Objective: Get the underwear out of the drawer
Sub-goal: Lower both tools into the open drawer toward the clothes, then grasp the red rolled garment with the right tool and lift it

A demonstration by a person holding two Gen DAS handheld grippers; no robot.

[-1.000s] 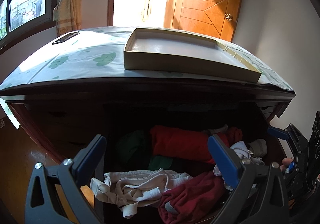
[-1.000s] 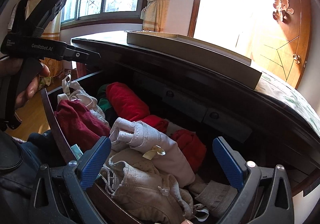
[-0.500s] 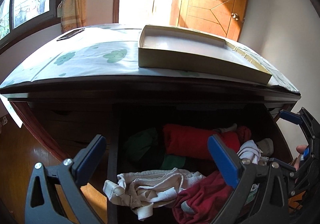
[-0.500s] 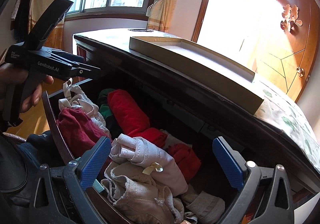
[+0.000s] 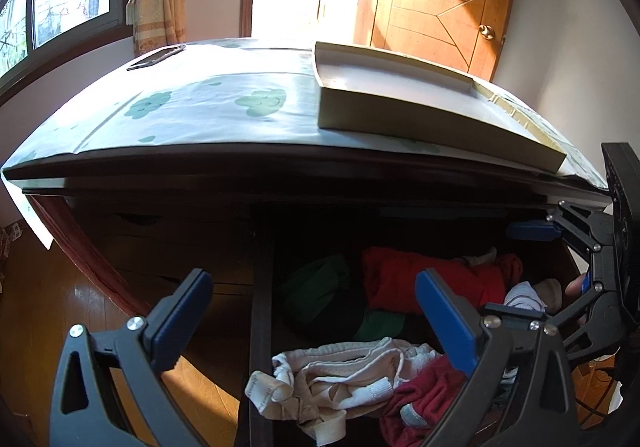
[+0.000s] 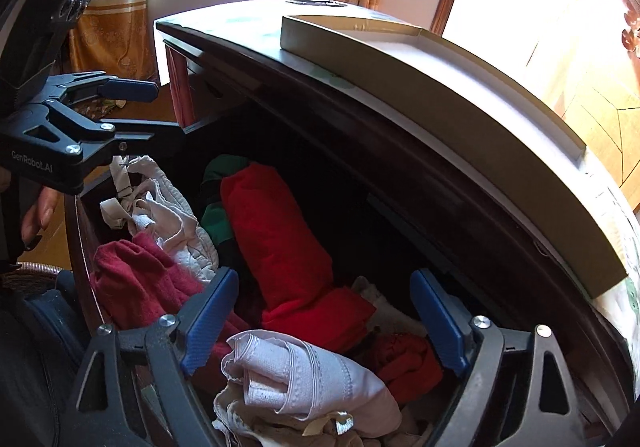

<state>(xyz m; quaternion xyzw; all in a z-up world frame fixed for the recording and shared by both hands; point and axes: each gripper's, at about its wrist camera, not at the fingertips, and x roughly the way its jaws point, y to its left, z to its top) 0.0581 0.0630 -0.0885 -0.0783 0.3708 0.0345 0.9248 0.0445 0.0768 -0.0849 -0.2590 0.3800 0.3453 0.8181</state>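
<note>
- Your right hand-held gripper (image 6: 324, 321) has swung further over the open drawer (image 6: 84, 243) since a second ago; its jaws have just been closing but stand wide, pressing nothing, above the pale folded underwear (image 6: 304, 379) at the near edge.
- Your left hand-held gripper (image 5: 316, 317) has drifted slightly; it is wide and empty, over the drawer's left side.
- The shallow box (image 5: 400, 107) stays on the counter (image 5: 192, 107).

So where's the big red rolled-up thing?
In the right wrist view, the red roll lies mid-drawer, beside green cloth on its left, with the dark red garment further left.
</note>
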